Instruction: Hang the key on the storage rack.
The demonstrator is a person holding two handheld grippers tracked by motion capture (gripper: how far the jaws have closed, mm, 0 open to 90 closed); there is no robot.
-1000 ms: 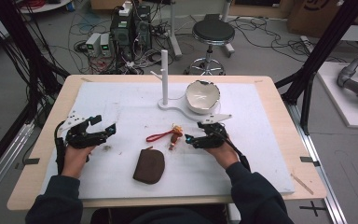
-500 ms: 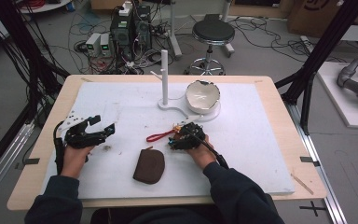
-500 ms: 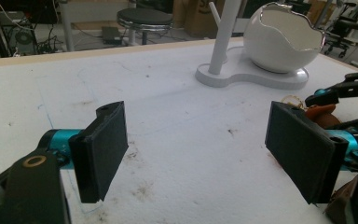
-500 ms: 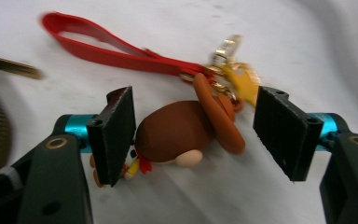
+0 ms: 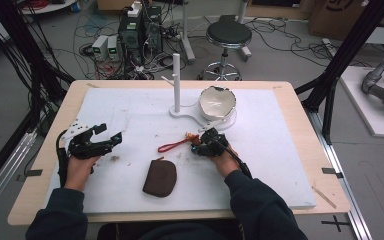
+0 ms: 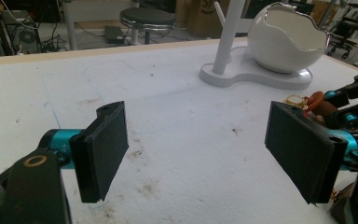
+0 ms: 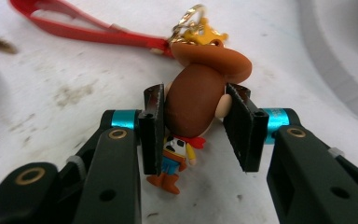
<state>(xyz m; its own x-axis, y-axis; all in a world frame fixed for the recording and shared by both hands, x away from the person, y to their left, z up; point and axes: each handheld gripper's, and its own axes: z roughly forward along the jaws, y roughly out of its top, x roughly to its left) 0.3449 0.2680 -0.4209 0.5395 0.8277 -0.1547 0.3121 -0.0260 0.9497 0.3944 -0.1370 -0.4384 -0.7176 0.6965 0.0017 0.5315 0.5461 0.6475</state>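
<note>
Since the earlier frame the right gripper [image 5: 203,145] has moved left onto the keychain figure [image 7: 193,100]. Left gripper [image 5: 100,140]: fingers open, idle near the counter's [image 5: 280,165] left edge. Right fingers bracket the figure's head at counter centre, closing; grasp is probably imminent.

Even, soft overhead light; faint shadows on the white mat [image 5: 130,115]. The high view is slightly soft; the right gripper view blurs at its top edge.

a stand with a post and bowl [image 5: 218,102] sits toward the far side of a table mat [image 5: 130,115]. nearer the person than the stand lies a keychain figure [image 7: 193,100], with a pouch [image 5: 160,177] nearer still, to its left.
</note>
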